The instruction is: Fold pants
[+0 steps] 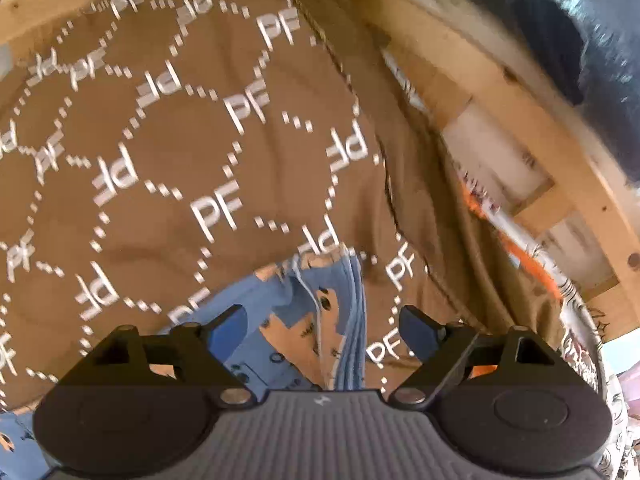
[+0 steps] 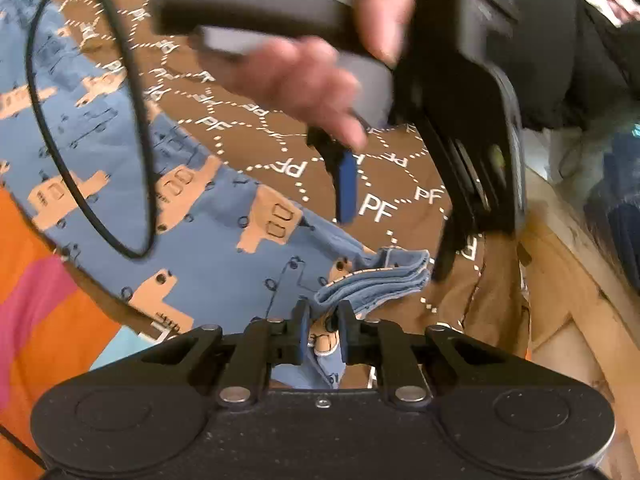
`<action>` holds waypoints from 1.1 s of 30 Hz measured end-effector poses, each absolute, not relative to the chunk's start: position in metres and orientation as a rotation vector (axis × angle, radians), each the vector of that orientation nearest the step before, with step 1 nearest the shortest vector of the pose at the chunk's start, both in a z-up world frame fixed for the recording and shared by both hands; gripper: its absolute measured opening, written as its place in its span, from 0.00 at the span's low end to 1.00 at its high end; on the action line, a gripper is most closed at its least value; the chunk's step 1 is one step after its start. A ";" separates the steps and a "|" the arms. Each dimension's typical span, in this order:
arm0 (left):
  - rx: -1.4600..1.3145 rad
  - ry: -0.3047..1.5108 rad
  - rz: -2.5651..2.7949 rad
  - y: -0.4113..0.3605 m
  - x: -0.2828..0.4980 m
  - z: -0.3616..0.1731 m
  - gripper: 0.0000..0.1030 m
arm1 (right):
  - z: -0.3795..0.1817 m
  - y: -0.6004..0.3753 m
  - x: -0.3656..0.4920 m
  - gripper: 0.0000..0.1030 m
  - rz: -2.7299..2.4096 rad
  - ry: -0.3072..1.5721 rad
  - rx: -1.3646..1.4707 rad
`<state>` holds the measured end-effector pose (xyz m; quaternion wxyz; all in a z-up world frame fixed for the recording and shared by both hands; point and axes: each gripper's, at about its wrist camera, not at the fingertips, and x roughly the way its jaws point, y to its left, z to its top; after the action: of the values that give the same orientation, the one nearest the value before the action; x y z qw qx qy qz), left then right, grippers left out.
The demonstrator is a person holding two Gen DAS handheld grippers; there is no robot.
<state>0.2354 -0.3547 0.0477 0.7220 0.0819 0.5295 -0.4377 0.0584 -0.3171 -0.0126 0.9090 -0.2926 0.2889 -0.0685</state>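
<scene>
Between right fingers [image 2: 303, 340]: blue pants [image 2: 224, 256].

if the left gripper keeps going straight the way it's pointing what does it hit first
Most likely the blue truck-print cotton pants, whose bunched edge lies between the open left gripper fingers; beyond is the brown PF-lettered bedspread. Depth is hard to judge.

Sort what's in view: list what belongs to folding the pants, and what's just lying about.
Job:
- blue pants
- right gripper, shut on the pants' edge
- left gripper, open over the pants' cuff

Lying about:
- brown PF-print cover
- wooden frame
- orange and pink cloth
- black cable
</scene>
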 end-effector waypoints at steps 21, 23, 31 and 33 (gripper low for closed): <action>-0.279 1.255 -0.905 -0.244 0.248 0.029 0.10 | 0.006 -0.284 0.034 0.11 -0.055 0.492 -0.597; -0.327 1.250 -0.868 -0.220 0.248 0.026 0.10 | 0.009 -0.273 0.033 0.11 -0.020 0.480 -0.590; -0.423 1.247 -0.739 -0.136 0.236 -0.005 0.10 | 0.002 -0.230 0.033 0.10 0.152 0.516 -0.575; -0.409 1.222 -0.728 -0.128 0.234 -0.014 0.10 | -0.007 -0.221 0.039 0.10 0.181 0.541 -0.582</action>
<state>0.2343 -0.1279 -0.0144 0.7383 -0.1863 0.5568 -0.3318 0.0385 -0.2209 -0.0065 0.9180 -0.2831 0.2633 0.0881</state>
